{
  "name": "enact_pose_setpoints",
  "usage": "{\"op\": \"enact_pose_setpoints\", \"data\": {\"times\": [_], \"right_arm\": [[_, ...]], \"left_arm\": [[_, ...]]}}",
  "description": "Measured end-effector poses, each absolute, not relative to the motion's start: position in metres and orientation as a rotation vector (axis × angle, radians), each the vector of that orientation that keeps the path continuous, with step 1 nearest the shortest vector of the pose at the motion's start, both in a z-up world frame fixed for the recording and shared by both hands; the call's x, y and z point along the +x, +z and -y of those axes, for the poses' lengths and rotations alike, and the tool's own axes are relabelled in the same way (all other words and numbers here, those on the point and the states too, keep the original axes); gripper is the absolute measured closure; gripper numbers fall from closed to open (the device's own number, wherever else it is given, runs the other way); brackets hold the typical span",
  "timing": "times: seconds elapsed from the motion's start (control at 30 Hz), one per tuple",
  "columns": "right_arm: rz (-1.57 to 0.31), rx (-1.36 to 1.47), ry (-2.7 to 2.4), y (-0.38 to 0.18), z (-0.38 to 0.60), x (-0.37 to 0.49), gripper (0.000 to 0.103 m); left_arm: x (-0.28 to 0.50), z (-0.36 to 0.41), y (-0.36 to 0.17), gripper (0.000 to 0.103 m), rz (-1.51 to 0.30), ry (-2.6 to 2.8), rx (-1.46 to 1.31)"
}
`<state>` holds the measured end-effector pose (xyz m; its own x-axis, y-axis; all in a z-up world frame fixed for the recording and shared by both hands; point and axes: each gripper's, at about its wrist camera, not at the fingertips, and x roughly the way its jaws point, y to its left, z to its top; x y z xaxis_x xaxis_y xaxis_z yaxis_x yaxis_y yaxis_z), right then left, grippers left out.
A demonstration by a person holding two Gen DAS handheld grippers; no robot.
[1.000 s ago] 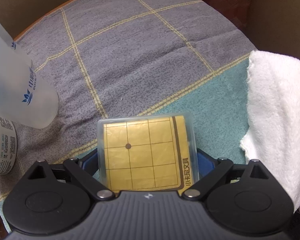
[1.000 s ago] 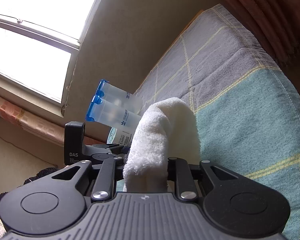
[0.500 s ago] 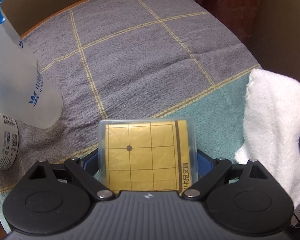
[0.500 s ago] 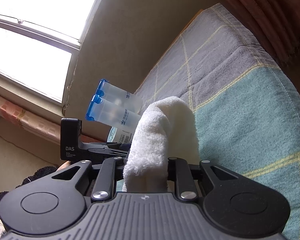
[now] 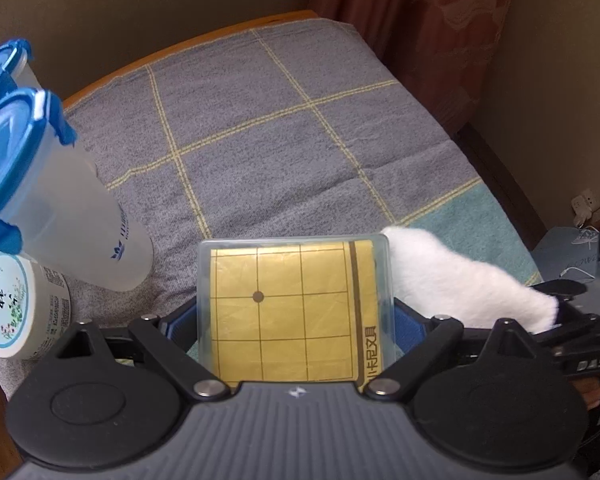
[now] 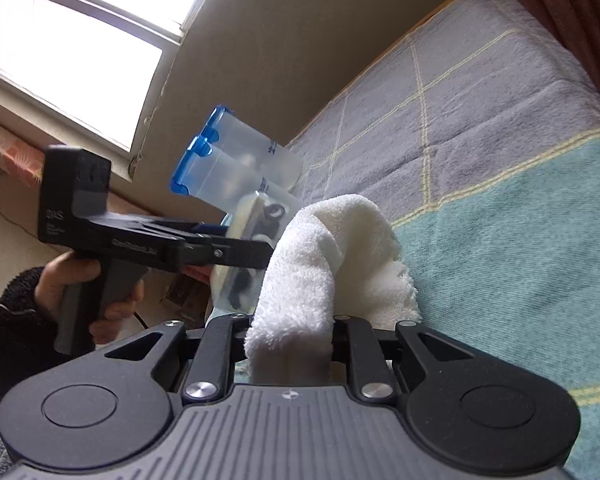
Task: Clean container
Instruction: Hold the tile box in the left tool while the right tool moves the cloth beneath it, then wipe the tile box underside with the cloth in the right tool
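checked cloth point(image 5: 284, 152) covers the worktop, curtain point(image 5: 412, 20) behind; left gripper point(image 5: 296, 316) fingers clamp the box point(image 5: 292, 308), right gripper point(image 6: 292, 344) fingers pinch the towel point(image 6: 332, 256).

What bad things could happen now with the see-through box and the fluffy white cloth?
1. The left gripper holds the clear box only by its two side edges, lifted above the blanket. Smooth plastic might slip out when rubbed.
2. The tall blue-lidded containers and the small round tub stand close beside the box; a wide wipe could knock them over.
3. The white cloth, pinched in the right gripper, could catch the other gripper's jaws.
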<state>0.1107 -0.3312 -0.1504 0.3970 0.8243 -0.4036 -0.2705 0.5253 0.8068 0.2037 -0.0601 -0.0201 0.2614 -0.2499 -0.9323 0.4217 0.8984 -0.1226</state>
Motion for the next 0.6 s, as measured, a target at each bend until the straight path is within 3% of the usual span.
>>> {"op": "enact_pose_setpoints", "data": {"times": [0.23,0.6], "right_arm": [[-0.895,0.658,0.912,-0.150,0.291,0.122,0.082],[-0.835,0.596,1.043,-0.143,0.260,0.107,0.082]], "left_arm": [[0.207,0.058,0.010,0.010,-1.222,-0.484,0.128],[0.206,0.065,-0.001,0.010,-1.283,-0.514,0.072]]}}
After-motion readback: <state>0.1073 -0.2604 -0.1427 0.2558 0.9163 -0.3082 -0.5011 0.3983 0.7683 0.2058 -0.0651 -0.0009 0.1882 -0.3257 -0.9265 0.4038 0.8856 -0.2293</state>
